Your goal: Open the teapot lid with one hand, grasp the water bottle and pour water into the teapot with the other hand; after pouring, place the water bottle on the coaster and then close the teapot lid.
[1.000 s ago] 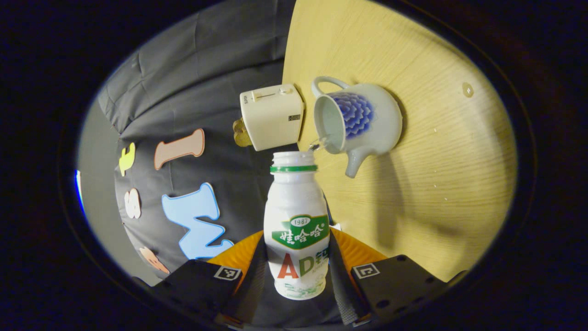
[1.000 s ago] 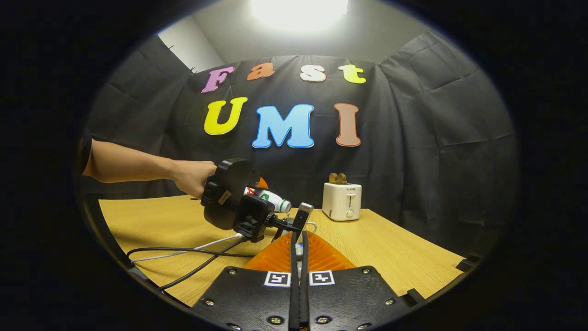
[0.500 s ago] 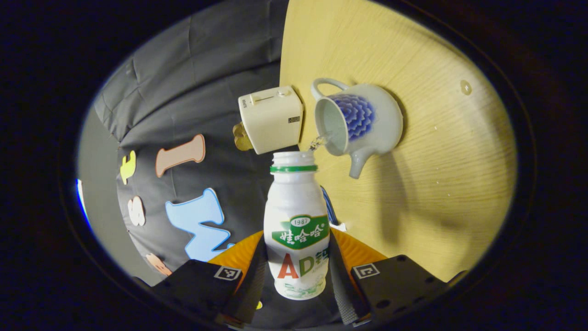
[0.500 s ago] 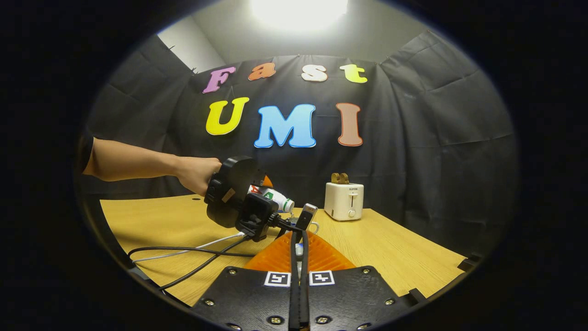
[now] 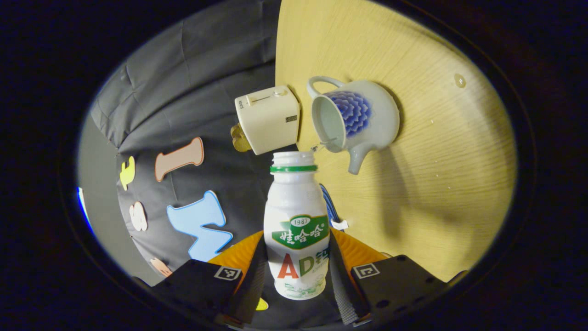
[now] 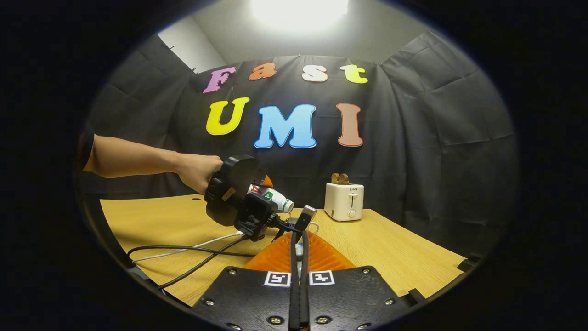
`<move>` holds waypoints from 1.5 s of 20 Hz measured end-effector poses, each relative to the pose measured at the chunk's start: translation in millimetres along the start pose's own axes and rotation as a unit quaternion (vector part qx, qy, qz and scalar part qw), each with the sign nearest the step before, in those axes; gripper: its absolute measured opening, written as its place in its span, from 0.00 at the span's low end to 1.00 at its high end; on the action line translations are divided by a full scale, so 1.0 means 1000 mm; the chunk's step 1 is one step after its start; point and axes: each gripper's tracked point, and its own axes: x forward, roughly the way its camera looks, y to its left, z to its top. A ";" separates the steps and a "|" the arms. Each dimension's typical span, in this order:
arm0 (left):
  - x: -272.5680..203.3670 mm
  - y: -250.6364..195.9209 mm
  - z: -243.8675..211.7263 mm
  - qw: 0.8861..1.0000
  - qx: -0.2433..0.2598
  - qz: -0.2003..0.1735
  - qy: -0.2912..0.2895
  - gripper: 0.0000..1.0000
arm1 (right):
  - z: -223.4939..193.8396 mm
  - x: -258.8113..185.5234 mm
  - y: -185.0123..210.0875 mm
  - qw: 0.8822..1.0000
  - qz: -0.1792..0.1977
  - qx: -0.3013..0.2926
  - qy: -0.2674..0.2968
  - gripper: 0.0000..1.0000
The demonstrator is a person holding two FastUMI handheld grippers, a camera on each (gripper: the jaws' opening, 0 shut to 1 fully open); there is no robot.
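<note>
1. The water bottle [image 5: 296, 225], white with a green neck ring and no cap, is clamped between the fingers of the left gripper [image 5: 296, 271], one pressing each side. It is tipped over, its mouth just beside the open teapot [image 5: 353, 122].
2. Half a second ago a thin stream ran from the mouth into the pot; now it is down to a faint trickle at the rim, at about 1 o'clock from the mouth. Pouring looks almost done, so setting the bottle on the coaster likely comes next.
3. The teapot stands on the wooden surface [image 5: 436, 161]; a toaster [image 5: 268, 119] sits at its 9 o'clock.
4. In the right gripper view, the right gripper [image 6: 299, 243] has its fingers nearly together; whether they pinch the lid, I cannot tell.
</note>
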 end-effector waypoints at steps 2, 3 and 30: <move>0.000 0.001 0.000 1.000 0.007 0.001 -0.001 0.78 | 0.000 0.001 0.000 1.000 0.000 0.000 0.000 0.00; 0.000 0.001 0.000 1.000 0.011 0.000 -0.001 0.78 | -0.001 0.001 0.000 1.000 0.000 0.000 0.000 0.00; -0.002 0.016 0.009 0.996 0.085 0.017 -0.013 0.74 | -0.001 0.000 0.001 1.000 0.004 -0.001 0.002 0.00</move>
